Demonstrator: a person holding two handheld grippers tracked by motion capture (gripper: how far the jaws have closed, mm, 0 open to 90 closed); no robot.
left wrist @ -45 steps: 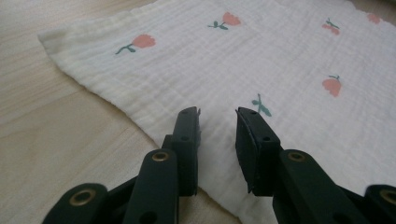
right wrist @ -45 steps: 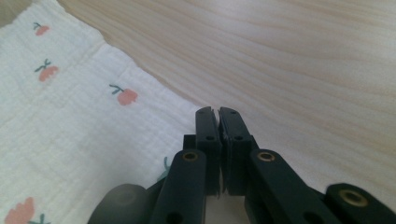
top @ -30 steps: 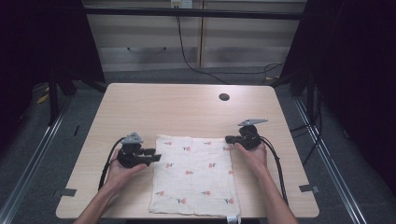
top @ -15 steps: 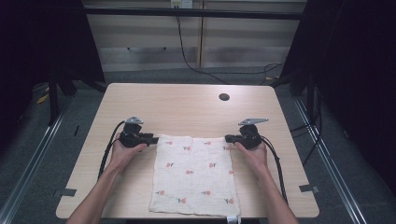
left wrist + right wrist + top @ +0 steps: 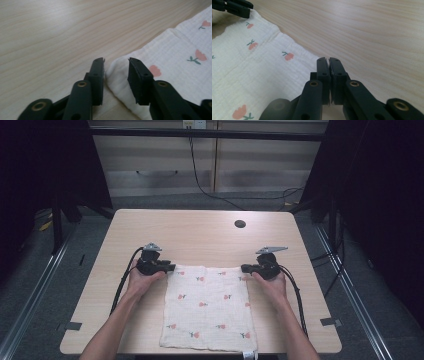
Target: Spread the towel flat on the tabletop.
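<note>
A white cloth printed with small red flowers lies flat on the wooden table, reaching its near edge. My left gripper is at the cloth's far left corner. In the left gripper view the jaws have just been closing; the puffed corner of the cloth lies between them, with a gap on each side. My right gripper rests at the far right corner. Its jaws are shut, with the edge of the cloth running into them.
A dark round hole sits in the tabletop near the far edge. Bare wood stretches beyond both grippers. Cables trail from each gripper back along the forearms. The left gripper's jaws show across the cloth in the right gripper view.
My left hand has moved away from the person along the cloth's left edge, up to the far left corner. The right hand and the cloth have stayed put.
</note>
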